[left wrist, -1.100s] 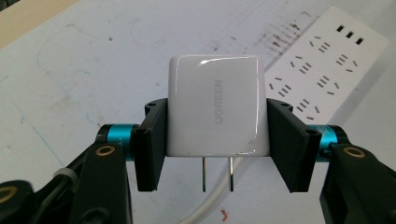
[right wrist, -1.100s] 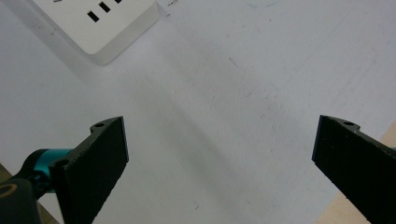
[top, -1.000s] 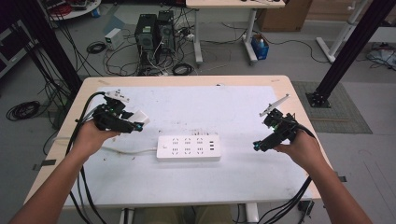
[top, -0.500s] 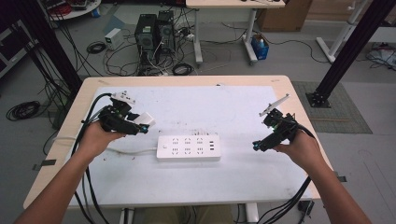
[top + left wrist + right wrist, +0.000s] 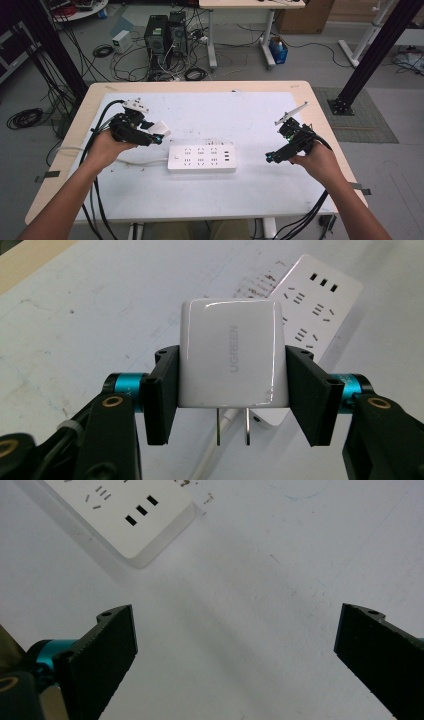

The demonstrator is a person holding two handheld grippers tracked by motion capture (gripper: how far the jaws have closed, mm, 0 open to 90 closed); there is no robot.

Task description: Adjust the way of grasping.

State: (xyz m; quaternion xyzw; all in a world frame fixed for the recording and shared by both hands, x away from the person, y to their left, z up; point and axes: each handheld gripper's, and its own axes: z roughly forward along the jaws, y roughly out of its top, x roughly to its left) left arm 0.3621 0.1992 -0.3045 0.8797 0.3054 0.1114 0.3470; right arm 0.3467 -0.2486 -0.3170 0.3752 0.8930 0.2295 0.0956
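Scuffed white tabletop point(image 5: 260, 190); glossy square charger point(image 5: 232, 352) between black fingers point(image 5: 162, 390).

White table point(image 5: 260, 115) w/ power strip point(image 5: 201, 159) on it.

A wooden-edged table point(image 5: 320, 125) with a white top stands on a grey floor point(image 5: 395, 165), beyond whose far edge sit two black computer towers point(image 5: 164, 34) amid tangled cables point(image 5: 125, 65), a second desk point(image 5: 250, 4), a cardboard box point(image 5: 305, 15) and black frame posts point(image 5: 372, 52).
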